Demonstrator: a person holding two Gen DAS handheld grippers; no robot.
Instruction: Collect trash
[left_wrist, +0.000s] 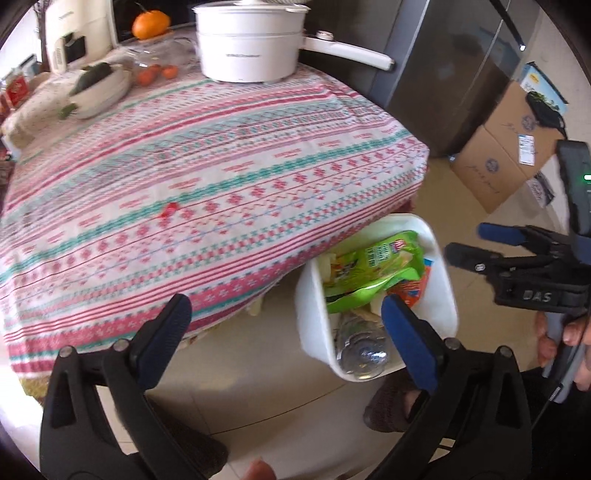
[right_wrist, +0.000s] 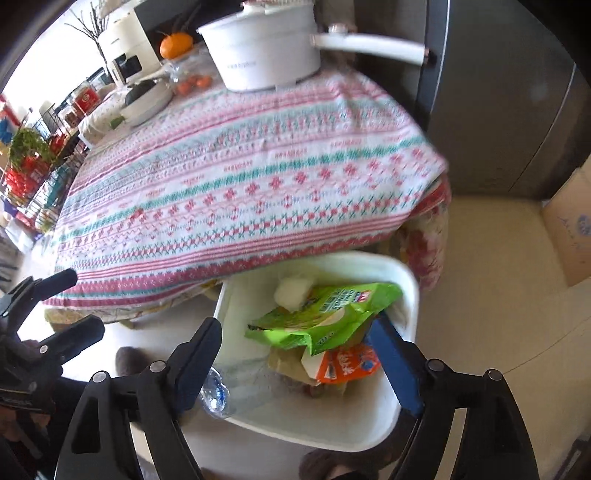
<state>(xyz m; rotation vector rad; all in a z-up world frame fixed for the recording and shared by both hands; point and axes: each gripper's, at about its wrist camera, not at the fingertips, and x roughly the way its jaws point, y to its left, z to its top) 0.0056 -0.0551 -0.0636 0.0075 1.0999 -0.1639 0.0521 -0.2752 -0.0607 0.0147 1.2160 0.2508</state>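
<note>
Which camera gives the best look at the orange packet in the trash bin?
The right wrist view: the orange packet lies in plain sight under the green bag. The left wrist view shows only a sliver, hidden by the bag and a finger.

Left tongs (left_wrist: 288, 325), right tongs (right_wrist: 295, 354): jaws wide, empty, angled down.

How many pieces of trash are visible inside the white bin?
4 at least: a green snack bag on top, an orange packet under it, a white wad behind, a clear plastic bottle at the near end of the white bin. More may be buried.
</note>
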